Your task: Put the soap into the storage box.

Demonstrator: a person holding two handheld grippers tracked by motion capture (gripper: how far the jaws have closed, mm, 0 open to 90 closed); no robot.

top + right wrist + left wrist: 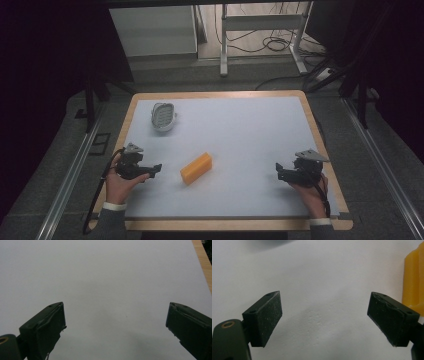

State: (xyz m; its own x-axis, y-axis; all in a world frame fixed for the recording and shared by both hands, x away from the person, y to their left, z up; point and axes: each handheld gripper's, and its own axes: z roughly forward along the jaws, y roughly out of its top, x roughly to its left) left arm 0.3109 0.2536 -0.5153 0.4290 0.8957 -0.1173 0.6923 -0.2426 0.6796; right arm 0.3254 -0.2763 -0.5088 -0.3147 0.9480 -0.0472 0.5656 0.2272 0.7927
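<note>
Yellow-orange rectangular block (196,168), solid and matte, lying flat on its long side, set diagonally on the white table surface, near the front left-centre, just beside the left gripper's jaws, its stepped edge visible at close range (413,282)

The high view looks forward and down from above the person's side, taking in the whole white-topped bench (250,135) and the floor beyond it. The left gripper view rides low and close to the surface, looking along its own jaws across the white top, with the yellow block (413,282) at its right edge; the high view shares that block (196,168). The right gripper view, equally near, faces across bare white top to the wooden edge (203,262).
</note>
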